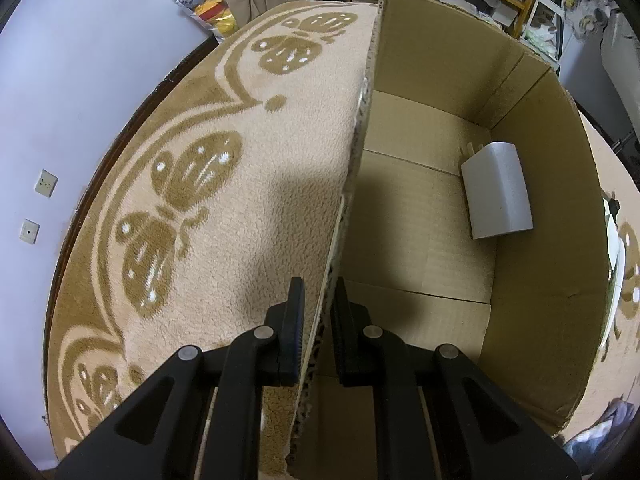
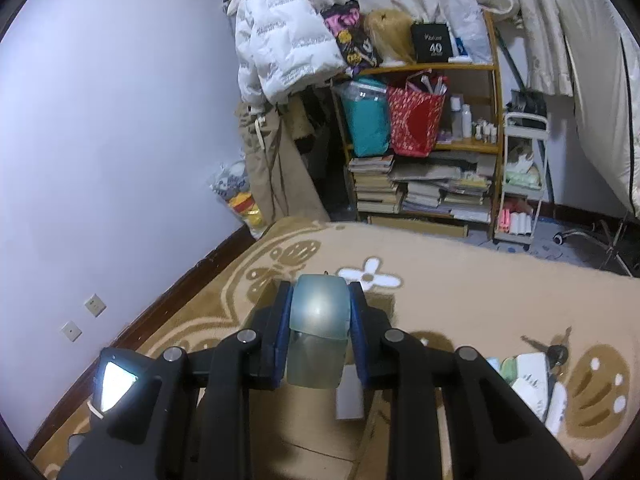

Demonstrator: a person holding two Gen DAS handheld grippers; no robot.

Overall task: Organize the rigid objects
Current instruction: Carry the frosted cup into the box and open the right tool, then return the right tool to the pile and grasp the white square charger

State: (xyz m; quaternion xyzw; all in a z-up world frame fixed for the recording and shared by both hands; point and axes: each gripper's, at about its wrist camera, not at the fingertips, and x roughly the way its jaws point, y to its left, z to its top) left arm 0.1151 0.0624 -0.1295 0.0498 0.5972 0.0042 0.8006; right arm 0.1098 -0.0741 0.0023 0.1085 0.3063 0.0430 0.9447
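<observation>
An open cardboard box (image 1: 536,240) stands on a beige butterfly-patterned blanket (image 1: 240,208). My left gripper (image 1: 320,294) points steeply down and is shut on the box's near side wall, one finger outside and one inside. A grey rounded rigid piece (image 1: 498,192) lies on the box floor by the far right wall. My right gripper (image 2: 320,292) is shut on a translucent blue-green plastic container (image 2: 318,320), held above the box. Below it the box floor (image 2: 308,432) and the grey piece (image 2: 350,398) show.
White packets and small boxes (image 2: 532,380) and a bunch of keys (image 2: 554,350) lie on the blanket to the right of the box. A crowded wooden shelf (image 2: 420,184) and a white trolley (image 2: 520,184) stand beyond the blanket. The wall (image 2: 100,120) runs along the left.
</observation>
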